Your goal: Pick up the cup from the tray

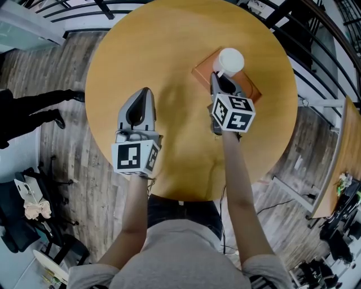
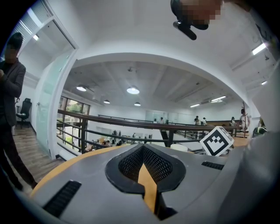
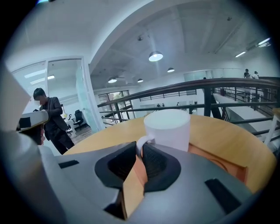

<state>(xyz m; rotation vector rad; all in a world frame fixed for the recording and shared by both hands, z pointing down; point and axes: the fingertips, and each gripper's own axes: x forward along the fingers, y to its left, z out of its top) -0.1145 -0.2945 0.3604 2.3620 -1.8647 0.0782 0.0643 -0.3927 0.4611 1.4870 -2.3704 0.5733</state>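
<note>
A white cup (image 1: 231, 60) stands upright on a small brown tray (image 1: 255, 90) at the far right of the round wooden table (image 1: 169, 56). My right gripper (image 1: 216, 77) reaches onto the tray from the near side. In the right gripper view the cup (image 3: 168, 129) sits just past the right gripper (image 3: 140, 148), whose pads pinch the cup's handle between them; the tray (image 3: 218, 159) shows under it. My left gripper (image 1: 145, 91) hovers over the table's middle left, shut and holding nothing. In the left gripper view the left gripper (image 2: 143, 149) points out over the table's edge.
A black railing (image 1: 84, 12) curves round the table's far side. A standing person's legs (image 1: 34, 110) are at the left, and that person (image 3: 50, 116) also shows in the right gripper view. A second wooden table (image 1: 338, 163) stands at the right. Chairs and clutter lie at lower left.
</note>
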